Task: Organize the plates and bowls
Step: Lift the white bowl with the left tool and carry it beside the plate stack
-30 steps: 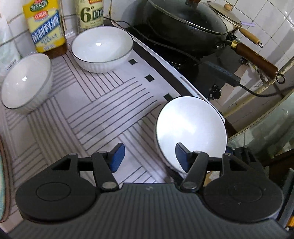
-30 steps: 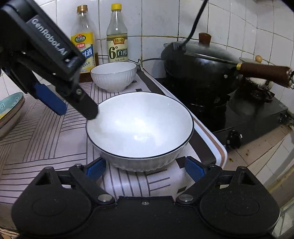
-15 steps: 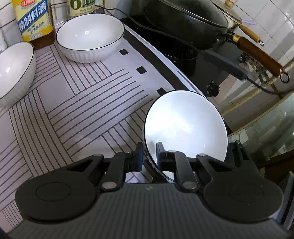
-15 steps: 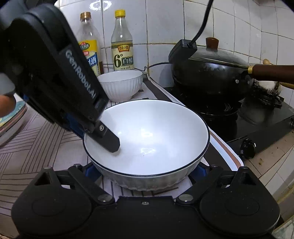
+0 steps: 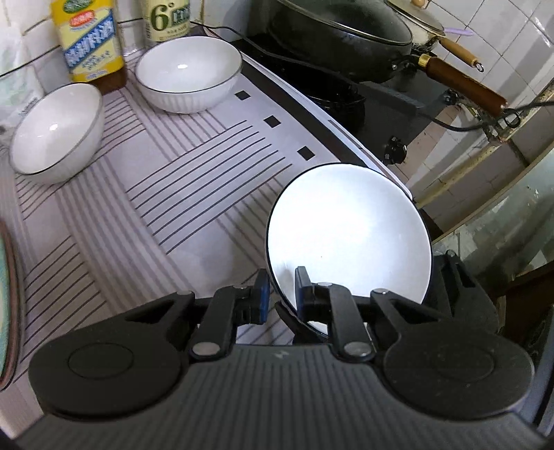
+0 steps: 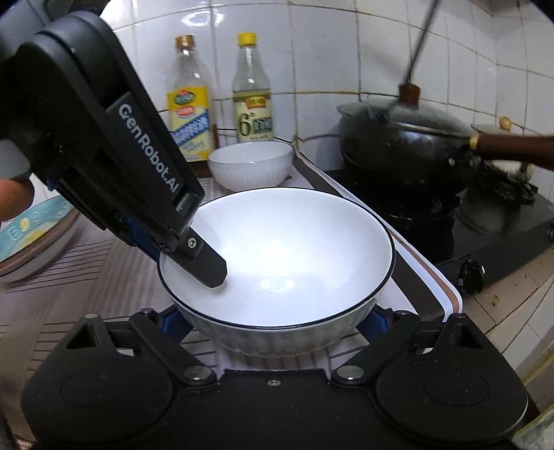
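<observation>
A white bowl (image 5: 346, 235) with a dark rim sits tilted near the counter's right edge. My left gripper (image 5: 280, 287) is shut on its near rim, one finger inside and one outside. In the right wrist view the same bowl (image 6: 294, 256) fills the middle, with the left gripper (image 6: 180, 256) clamped on its left rim. My right gripper (image 6: 273, 318) straddles the bowl low down, and both blue pads touch its ribbed sides. Two more white bowls (image 5: 188, 72) (image 5: 57, 128) stand at the back of the striped mat.
Two bottles (image 5: 90, 38) (image 5: 166, 17) stand against the tiled wall behind the bowls. A black lidded wok (image 5: 346, 38) sits on the stove (image 5: 398, 104) at the right. Stacked patterned plates (image 6: 34, 228) lie at the left. A hand (image 6: 14, 197) holds the left gripper.
The left gripper's fingers went from wide apart to clamped on the bowl's rim. The bowl has come closer in between the right gripper's pads and looks slightly raised.
</observation>
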A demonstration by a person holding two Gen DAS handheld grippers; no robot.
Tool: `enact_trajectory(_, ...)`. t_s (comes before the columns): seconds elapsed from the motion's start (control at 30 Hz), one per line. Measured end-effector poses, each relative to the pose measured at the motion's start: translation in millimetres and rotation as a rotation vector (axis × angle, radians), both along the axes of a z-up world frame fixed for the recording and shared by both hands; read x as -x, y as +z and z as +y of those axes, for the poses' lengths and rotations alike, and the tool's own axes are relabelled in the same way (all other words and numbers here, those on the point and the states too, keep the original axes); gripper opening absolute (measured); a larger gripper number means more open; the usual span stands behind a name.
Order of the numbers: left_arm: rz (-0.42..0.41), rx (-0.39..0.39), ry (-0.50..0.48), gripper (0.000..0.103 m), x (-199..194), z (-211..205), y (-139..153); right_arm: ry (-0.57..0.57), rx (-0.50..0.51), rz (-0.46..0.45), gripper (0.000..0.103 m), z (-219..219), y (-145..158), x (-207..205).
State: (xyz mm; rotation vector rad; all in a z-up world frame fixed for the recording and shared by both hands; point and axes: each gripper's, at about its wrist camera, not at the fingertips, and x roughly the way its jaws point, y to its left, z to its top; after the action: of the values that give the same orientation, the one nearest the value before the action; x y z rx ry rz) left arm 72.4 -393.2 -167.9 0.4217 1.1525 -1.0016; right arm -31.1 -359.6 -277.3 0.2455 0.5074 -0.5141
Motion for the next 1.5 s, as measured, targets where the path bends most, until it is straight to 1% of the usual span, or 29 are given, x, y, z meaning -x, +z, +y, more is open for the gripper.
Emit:
enact_trajectory(0.2,-0.045,0.015,0.023,0.015,5,37,28,0.071,-0.002,-0.023,0.096,23,22,0)
enact_trajectory(0.37,-0.036,0.026,0.091,0.015,-4,70,40,0.133,0.026,-0.036,0.096,45,37,-9)
enact_trajectory(0.47,-0.017,0.018,0.131,0.015,-8,91,42,0.186,0.042,-0.033,0.096,60,43,-16)
enact_trajectory(0.67,-0.026,-0.02,0.19,0.014,-11,126,39,0.279,0.05,-0.026,0.096,85,45,-28)
enact_trajectory(0.93,-0.012,-0.047,0.264,0.015,-26,157,29,0.36,0.018,-0.022,0.096,110,40,-49)
enact_trajectory(1.23,-0.024,-0.097,0.324,0.015,-43,173,10,0.433,0.0,-0.016,0.096,124,22,-74)
enact_trajectory(1.4,-0.003,-0.093,0.354,0.015,-58,178,0,0.466,0.001,-0.006,0.096,124,14,-89)
enact_trajectory(1.5,-0.009,-0.095,0.357,0.015,-64,181,-4,0.471,-0.009,0.001,0.096,122,12,-98)
